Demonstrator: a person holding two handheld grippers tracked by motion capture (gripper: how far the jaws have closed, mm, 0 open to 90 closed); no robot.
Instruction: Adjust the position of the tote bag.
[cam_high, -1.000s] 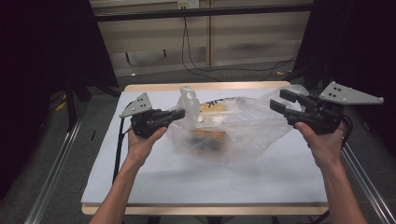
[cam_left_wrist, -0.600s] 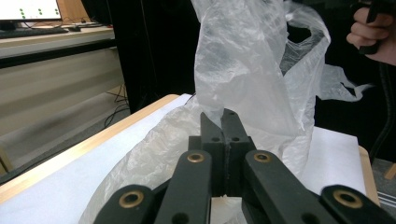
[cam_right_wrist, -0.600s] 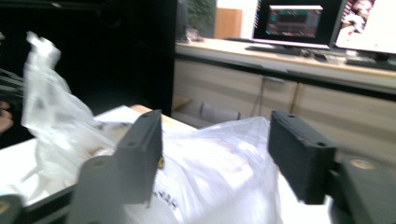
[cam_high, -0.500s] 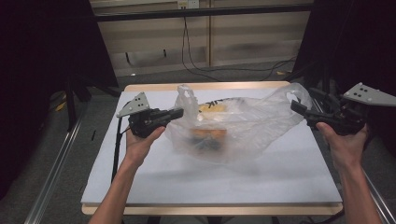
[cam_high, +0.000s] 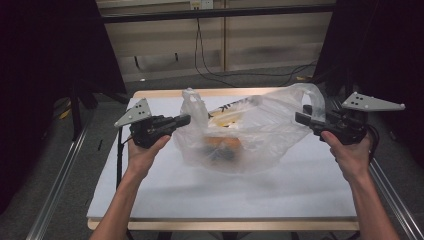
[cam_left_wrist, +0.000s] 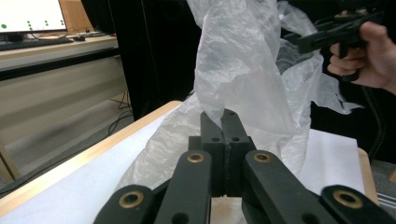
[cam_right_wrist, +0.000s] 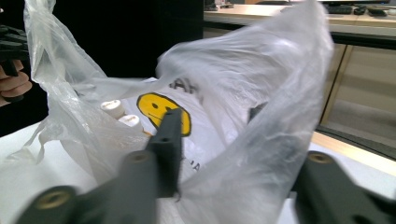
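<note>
Bag-opening step. Clear plastic bag (cam_high: 245, 132) lies at centre of the high view on the white-covered table (cam_high: 150, 200), with an orange item and bottles inside. Left gripper (cam_high: 186, 119), jaws pressed together, pinches the left handle (cam_high: 191, 102). Right gripper (cam_high: 300, 119), jaws just closing but apart, has the right handle (cam_right_wrist: 280, 116) draped between them, not yet clamped. Next move probably calls for completing that grip, then spreading the mouth.

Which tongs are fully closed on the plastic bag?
The left tongs, pinching the bag; the right tongs, just closing, stand apart around its film.
</note>
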